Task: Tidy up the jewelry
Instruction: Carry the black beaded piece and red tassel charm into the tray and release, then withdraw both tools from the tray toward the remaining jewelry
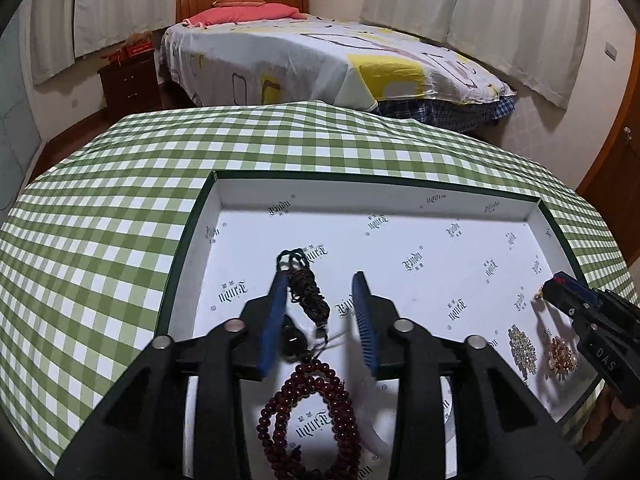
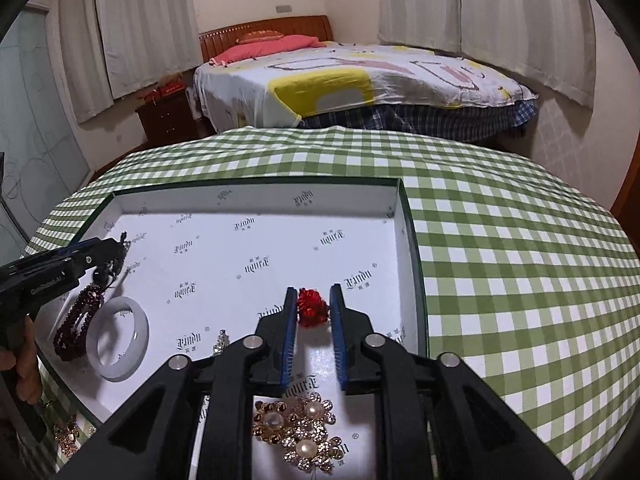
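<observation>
A shallow white-lined box (image 1: 216, 204) (image 2: 404, 216) lies on the green checked table. My left gripper (image 1: 322, 280) is open over its left part; the dark tassel (image 1: 308, 292) of a dark red bead necklace (image 1: 316, 408) hangs against the left finger, the beads lying on the box floor. My right gripper (image 2: 314, 300) has its jaws close around a red sparkly ornament (image 2: 313, 307) and touching it. A gold pearl-flower brooch (image 2: 300, 432) (image 1: 562, 356) lies below it. A white bangle (image 2: 118, 340) and a rhinestone piece (image 1: 522, 346) lie in the box.
The checked tablecloth (image 1: 120, 220) (image 2: 520, 260) surrounds the box. More gold jewelry (image 2: 66, 438) lies on the cloth by the near left corner. A bed (image 1: 320, 56) and a nightstand (image 1: 128, 80) stand beyond the table.
</observation>
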A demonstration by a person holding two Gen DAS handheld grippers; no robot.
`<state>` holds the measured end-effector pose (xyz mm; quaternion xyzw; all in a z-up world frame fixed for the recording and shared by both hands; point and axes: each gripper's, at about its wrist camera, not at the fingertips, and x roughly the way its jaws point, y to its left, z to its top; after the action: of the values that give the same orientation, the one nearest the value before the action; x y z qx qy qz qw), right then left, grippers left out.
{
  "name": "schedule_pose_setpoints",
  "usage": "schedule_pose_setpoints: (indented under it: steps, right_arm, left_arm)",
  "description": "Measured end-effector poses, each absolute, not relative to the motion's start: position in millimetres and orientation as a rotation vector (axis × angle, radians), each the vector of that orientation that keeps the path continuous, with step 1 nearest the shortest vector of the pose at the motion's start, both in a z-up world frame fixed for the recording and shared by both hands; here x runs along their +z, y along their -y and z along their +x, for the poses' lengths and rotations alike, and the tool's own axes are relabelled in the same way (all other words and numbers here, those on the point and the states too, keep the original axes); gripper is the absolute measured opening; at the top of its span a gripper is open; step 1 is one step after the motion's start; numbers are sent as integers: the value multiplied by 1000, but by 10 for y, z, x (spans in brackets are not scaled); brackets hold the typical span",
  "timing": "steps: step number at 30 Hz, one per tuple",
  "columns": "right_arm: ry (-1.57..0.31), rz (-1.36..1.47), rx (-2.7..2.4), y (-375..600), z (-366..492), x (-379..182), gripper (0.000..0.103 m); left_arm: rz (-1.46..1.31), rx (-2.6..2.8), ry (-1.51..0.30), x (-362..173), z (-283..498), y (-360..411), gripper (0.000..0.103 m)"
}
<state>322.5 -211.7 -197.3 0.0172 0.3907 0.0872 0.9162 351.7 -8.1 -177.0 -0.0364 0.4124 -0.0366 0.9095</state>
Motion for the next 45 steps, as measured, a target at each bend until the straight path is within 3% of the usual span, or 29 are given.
schedule_pose_setpoints:
  steps: [3,8,26,45]
  right_arm:
    - [-801,38,176,2136,3227,-1975,34]
    - [-778,33,176,2125,3164,-1932,35]
    - [-644,22,174,2003,2364,-1543,35]
    - [-685,22,191,1942,1684,-1801,35]
  left_arm:
    - [-76,-73,-844,-1764,3494,73,45]
    - [-78,-68,-801,-1681,3375,44,54]
    - [-96,-32,-605,-1181,2390,-96,54]
    - [-80,-4,-703,-1589,1592,-220,54]
